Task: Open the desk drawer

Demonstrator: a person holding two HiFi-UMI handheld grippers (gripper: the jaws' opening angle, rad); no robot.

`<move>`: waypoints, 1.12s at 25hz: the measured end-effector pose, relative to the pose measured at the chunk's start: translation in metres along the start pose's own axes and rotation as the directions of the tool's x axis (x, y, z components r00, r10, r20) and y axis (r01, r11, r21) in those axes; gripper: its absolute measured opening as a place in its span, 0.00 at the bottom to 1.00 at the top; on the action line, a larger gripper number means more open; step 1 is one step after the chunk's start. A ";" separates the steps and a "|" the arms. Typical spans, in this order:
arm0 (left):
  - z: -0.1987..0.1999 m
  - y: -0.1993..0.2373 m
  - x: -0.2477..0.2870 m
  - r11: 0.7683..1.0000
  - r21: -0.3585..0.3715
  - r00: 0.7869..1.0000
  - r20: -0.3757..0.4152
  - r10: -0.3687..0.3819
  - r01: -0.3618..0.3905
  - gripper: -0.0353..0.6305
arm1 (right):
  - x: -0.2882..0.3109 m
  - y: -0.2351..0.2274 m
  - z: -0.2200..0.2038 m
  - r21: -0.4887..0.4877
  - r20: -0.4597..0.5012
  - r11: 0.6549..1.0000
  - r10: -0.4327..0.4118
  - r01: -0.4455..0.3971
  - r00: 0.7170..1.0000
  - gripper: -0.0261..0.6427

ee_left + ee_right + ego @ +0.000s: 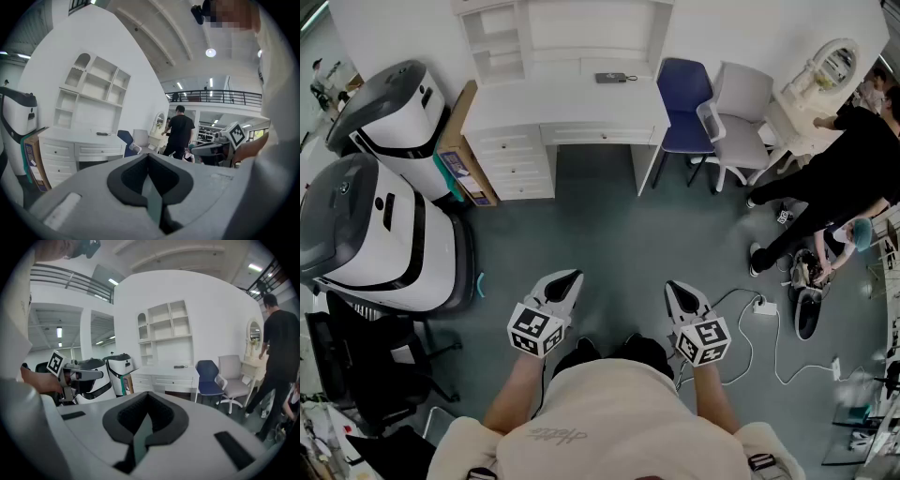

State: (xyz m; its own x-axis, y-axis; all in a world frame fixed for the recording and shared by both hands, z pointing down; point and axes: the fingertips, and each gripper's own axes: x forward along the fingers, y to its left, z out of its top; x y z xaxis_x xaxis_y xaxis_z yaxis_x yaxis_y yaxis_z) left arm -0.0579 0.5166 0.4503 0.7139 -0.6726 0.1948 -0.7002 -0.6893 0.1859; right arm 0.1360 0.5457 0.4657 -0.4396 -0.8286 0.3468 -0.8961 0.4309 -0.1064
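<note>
Two grippers were held out low over the grey floor, one in each of the person's hands. The left gripper had its jaws pressed together with nothing between them. The right gripper was the same, closed tight and empty. Neither touched anything, and each hung in the air in front of the person.

The one white desk stood against the far wall, well apart from both grippers. Its drawers were all pushed in. There was a stack on the left side, three as far as I could tell from there, and one wide shallow drawer under the desktop. A single small dark gadget lay on the top.

Two chairs stood just right of the desk, a blue chair and a pale grey chair beside it. Two big white-and-grey machines stood to the left, the farther machine and the nearer machine. One cardboard box leaned between the farther machine and the desk's side. At the far right a person in black bent beside a small dressing table.
</note>
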 end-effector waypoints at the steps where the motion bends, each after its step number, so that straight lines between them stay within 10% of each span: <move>1: -0.001 0.006 0.002 1.000 -0.015 1.000 0.000 0.001 -0.001 0.08 | 0.005 0.002 -0.001 0.012 -0.004 1.000 0.005 -0.005 1.000 0.03; 6: -0.008 0.028 0.004 0.993 -0.114 1.000 0.019 -0.002 0.004 0.08 | 0.030 0.005 -0.002 0.004 -0.027 1.000 0.028 -0.028 0.999 0.03; 28: 0.083 0.135 0.211 0.992 -0.082 0.995 0.015 0.098 -0.096 0.08 | 0.216 -0.147 0.089 -0.122 0.008 0.974 0.190 -0.188 0.982 0.03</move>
State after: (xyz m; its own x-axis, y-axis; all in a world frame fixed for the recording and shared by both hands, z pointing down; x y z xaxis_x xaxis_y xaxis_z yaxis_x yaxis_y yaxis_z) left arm -0.0016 0.2592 0.4365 0.6422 -0.7406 0.1978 -0.7640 -0.5972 0.2443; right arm 0.1673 0.2715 0.4735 -0.6027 -0.7340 0.3132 -0.7830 0.6195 -0.0549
